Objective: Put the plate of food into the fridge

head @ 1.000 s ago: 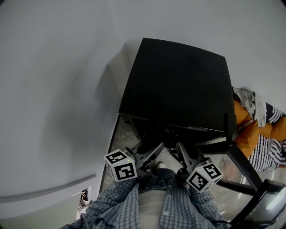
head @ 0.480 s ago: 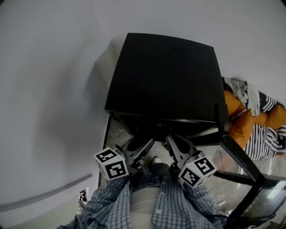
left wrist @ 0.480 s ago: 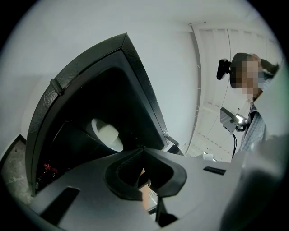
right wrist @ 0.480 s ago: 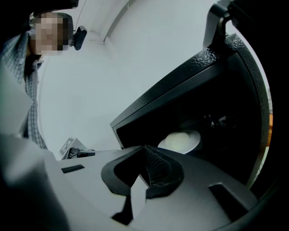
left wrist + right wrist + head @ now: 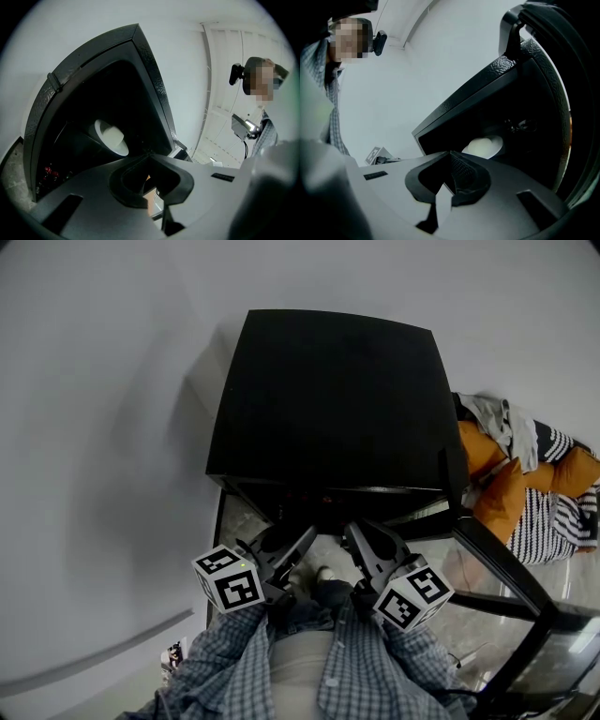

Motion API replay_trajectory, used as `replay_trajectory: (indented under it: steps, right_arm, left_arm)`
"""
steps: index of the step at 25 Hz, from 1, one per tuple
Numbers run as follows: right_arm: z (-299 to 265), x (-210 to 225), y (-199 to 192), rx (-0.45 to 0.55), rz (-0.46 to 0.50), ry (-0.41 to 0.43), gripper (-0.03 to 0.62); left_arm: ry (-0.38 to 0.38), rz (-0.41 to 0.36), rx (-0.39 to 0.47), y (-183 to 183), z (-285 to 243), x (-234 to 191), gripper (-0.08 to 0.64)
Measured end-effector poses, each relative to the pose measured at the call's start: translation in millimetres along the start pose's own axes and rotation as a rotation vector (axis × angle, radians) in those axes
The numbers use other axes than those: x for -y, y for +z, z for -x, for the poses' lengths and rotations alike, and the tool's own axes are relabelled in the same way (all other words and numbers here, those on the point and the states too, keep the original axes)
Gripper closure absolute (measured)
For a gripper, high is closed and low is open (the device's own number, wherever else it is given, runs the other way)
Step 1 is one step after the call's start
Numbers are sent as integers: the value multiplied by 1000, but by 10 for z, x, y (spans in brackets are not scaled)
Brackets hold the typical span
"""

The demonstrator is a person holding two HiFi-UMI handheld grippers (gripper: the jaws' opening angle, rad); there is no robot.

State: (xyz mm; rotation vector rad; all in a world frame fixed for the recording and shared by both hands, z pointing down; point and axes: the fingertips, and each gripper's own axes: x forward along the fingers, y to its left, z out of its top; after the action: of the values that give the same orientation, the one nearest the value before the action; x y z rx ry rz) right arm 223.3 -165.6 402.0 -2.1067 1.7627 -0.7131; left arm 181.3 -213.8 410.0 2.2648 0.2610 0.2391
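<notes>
A black fridge stands against the white wall, its door swung open to the right. Inside it a white plate with a pale mound rests on a dark shelf; the right gripper view also shows the plate. My left gripper and right gripper are side by side just in front of the opening, both pointing in. The left gripper has its jaws together with nothing between them. The right gripper is likewise shut and empty. Neither touches the plate.
Orange and striped cushions with cloth lie on the floor right of the fridge. The open door juts out on my right. My plaid shirt and a shoe show below the grippers. A small marker card lies on the floor.
The head view has shifted, so the fridge now sits further left and higher in the picture. Both grippers stay before the opening, still shut.
</notes>
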Motion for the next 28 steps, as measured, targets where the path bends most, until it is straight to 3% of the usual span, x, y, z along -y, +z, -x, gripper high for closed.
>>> replay_trajectory:
  steps: [15, 28]
  right_arm:
    - [-62, -73, 16, 3, -36, 38, 586]
    - [-52, -70, -20, -22, -4, 32, 586]
  left_arm:
    - [23, 17, -4, -7, 114, -25, 554]
    - [26, 22, -18, -4, 123, -27, 554]
